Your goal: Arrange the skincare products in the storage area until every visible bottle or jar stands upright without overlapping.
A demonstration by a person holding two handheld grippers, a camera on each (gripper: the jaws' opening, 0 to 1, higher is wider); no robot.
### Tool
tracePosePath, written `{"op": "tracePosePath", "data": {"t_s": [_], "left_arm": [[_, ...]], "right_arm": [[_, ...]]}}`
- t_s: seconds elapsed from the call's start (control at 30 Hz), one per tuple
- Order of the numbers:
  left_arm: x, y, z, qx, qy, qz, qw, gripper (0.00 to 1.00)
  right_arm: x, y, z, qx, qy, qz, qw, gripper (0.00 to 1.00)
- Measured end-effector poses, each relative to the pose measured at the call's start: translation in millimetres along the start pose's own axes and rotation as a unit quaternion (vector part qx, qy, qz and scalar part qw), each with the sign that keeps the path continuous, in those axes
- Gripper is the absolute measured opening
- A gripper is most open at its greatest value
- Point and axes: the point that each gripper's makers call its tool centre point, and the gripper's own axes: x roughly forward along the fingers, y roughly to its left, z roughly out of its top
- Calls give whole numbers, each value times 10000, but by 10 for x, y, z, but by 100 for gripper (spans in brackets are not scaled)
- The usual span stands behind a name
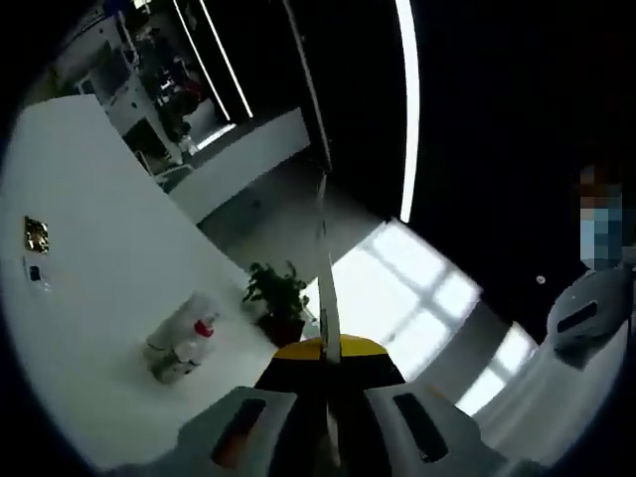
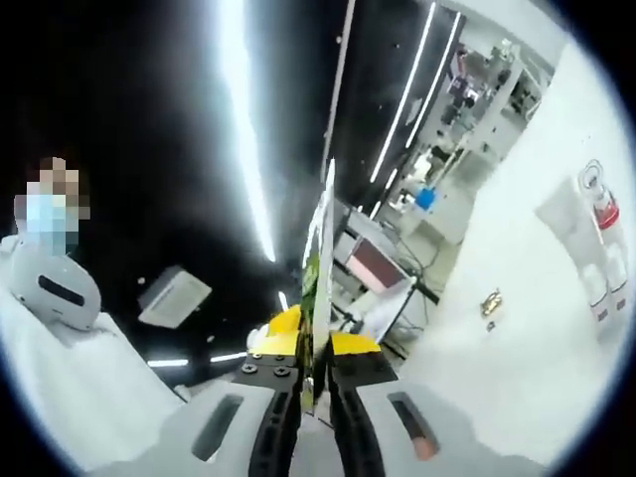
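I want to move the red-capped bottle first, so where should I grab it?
Probably the white body below the cap of the red-capped bottle, coming from its open side toward the potted plant, since other white bottles crowd its far side. Its exact shape is too blurred to judge.

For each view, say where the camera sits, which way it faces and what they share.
Left gripper view: rides the left gripper, jaws together, rolled, facing a white table with skincare bottles, a potted plant beyond.
Right gripper view: rides the right gripper, jaws closed on a thin card, table edge right.
Shared: the bottles, red-capped, and ceiling lights.
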Motion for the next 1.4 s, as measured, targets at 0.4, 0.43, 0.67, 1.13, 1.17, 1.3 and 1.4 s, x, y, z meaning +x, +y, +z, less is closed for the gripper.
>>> {"op": "tracePosePath", "data": {"t_s": [0.4,0.43,0.67,1.13,1.17,1.3,1.4], "left_arm": [[-4,126,-23,17,65,382,9992,1],[-4,133,-26,16,77,410,9991,1],[19,125,-48,43,109,393,9992,2],[7,224,-230,244,551,538,9967,6],[5,228,-240,240,566,541,9966,6],[-3,243,-277,180,603,545,9965,6],[-3,251,-294,113,603,559,9966,6]], "right_arm": [[17,-111,-4,-96,53,-452,9989,1],[16,-115,-6,-84,49,-459,9989,1],[-11,-109,6,-140,15,-442,9989,1],[-74,-192,72,-3,-165,-544,9984,1],[-76,-194,73,2,-162,-549,9984,1],[-86,-214,82,49,-197,-571,9982,1],[-88,-224,90,87,-232,-582,9980,1]]}}
